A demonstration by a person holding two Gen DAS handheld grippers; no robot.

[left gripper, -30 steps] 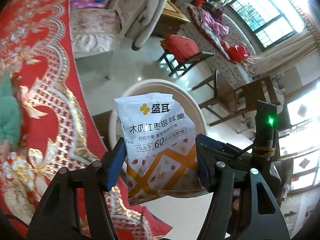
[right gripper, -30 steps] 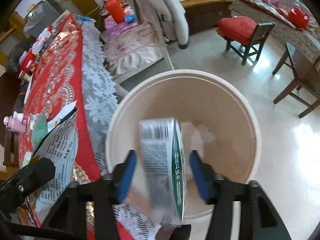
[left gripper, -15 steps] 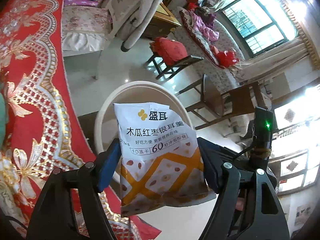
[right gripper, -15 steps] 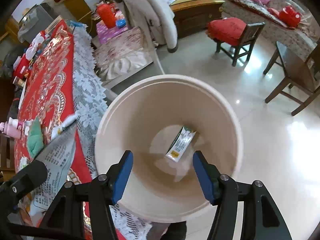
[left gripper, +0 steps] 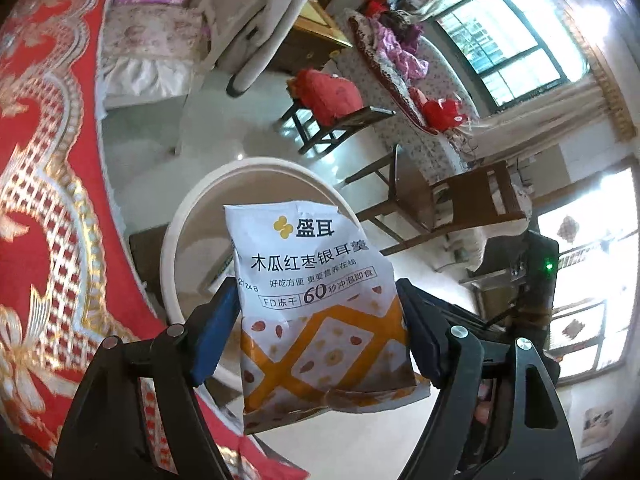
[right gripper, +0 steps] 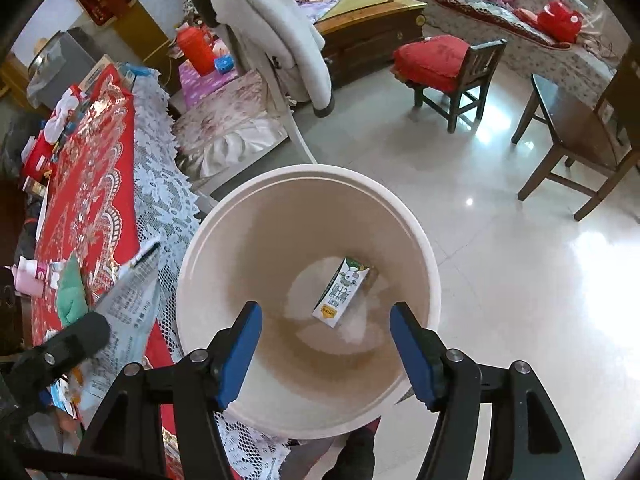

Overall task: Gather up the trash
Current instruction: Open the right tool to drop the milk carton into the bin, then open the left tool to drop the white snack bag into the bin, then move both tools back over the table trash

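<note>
Snack packet over the bin, carton inside

Only the right view shows the milk carton (right gripper: pixel 341 293) lying in the bin (right gripper: pixel 420 248), dropped from the right gripper (right gripper: pixel 326 350), now spread empty; the left gripper (left gripper: pixel 320 330) clamps the snack packet (left gripper: pixel 316 300).

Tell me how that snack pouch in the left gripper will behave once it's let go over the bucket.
The snack pouch looks creased and flattened, so it is probably nearly empty and light. Likely floppy: its bottom edge curls. It may flutter down, perhaps missing the bucket.

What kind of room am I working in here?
Most likely a lived-in home living or dining room: a table under a red embroidered tablecloth, wooden chairs on a tiled floor, and a sofa beneath a barred window.
</note>
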